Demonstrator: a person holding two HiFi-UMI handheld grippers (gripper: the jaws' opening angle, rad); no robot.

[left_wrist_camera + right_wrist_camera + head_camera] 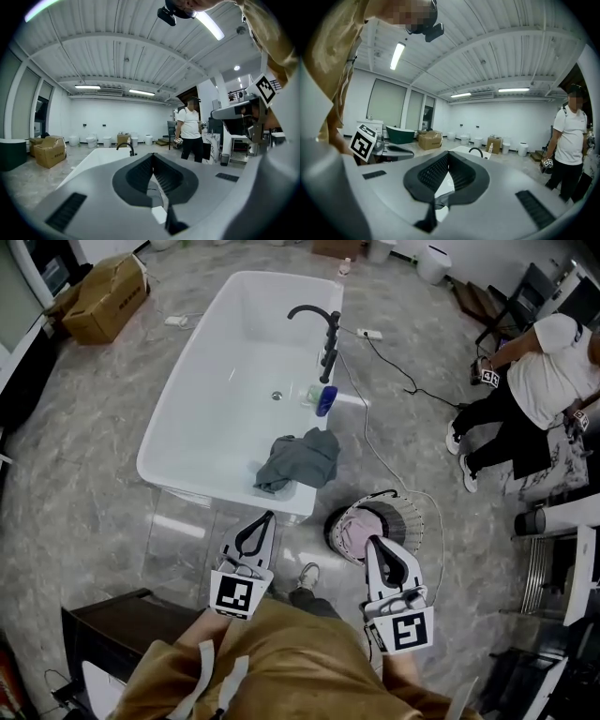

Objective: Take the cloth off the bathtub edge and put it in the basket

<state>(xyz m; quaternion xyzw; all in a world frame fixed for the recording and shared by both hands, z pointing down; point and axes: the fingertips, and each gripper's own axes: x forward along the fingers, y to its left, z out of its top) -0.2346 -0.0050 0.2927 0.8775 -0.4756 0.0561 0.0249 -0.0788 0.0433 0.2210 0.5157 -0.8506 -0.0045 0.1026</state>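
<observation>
A grey crumpled cloth (300, 461) lies draped over the near right corner of the white bathtub (178, 418). The round wire basket (413, 510) stands on the floor just right of that corner, with something pale pink inside. My left gripper (269, 517) is shut and empty, its tip a short way in front of the tub's near edge, below the cloth. My right gripper (371, 543) is also shut and empty, its tip over the basket's near rim. In both gripper views the jaws (152, 155) (448, 153) meet at the tip, and the cloth is hidden behind them.
A black faucet (325, 326) and a blue bottle (325, 400) sit on the tub's right edge. A cable (394, 371) runs across the floor. A person (539, 381) crouches at the right, a cardboard box (105, 298) is at the far left, and a dark cabinet (103, 629) is at my lower left.
</observation>
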